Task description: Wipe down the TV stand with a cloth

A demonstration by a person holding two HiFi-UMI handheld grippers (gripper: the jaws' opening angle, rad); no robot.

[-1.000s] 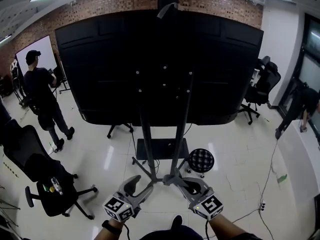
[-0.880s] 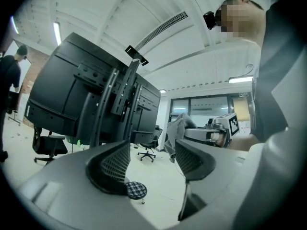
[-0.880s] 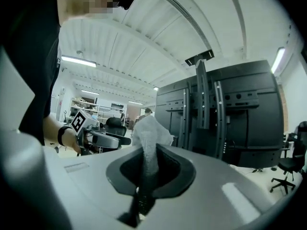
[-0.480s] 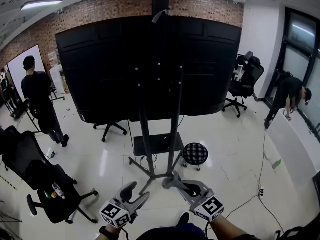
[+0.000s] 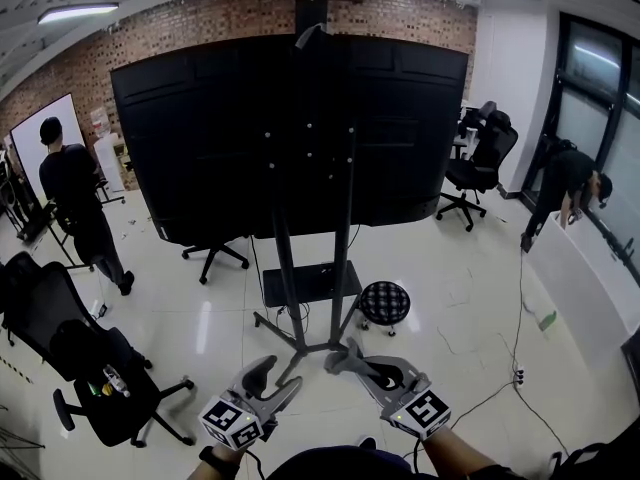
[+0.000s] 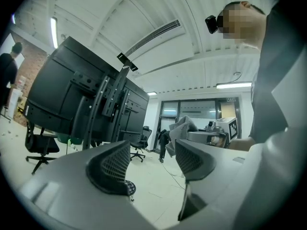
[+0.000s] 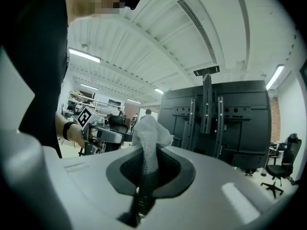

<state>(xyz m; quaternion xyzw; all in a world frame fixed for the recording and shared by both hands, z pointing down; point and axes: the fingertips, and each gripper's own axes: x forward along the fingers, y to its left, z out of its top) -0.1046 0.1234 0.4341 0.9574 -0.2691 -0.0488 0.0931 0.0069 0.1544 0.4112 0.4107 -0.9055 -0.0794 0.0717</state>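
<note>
Far left: a person (image 5: 72, 193) stands on the white floor (image 5: 450, 298) beside a whiteboard (image 5: 35, 128), back to the camera.
Near left: a black chair (image 5: 85, 363) with small items on its seat, well apart from the stand.
Left gripper (image 5: 278, 380): held low in front of the stand, jaws wide apart with nothing between them; its own view (image 6: 152, 159) shows only floor and room through the gap.
Stand (image 5: 285, 268): two upright poles on a splayed wheeled base, a dark shelf (image 5: 310, 283) low between them, and the TV (image 5: 290, 128) mounted above with its back to the camera.
Right gripper (image 5: 342, 354): level with the left one, just right of it, jaws closed on the cloth (image 7: 148, 169).
Cloth (image 7: 149, 133): white, pinched in the right jaws, its bunched end standing out past them; short of the stand and not touching it.
Right of stand: a round dark stool (image 5: 384, 302) near the base.
Far right: a second chair (image 5: 480, 163); another person (image 5: 570, 193) bends over by the wall.
</note>
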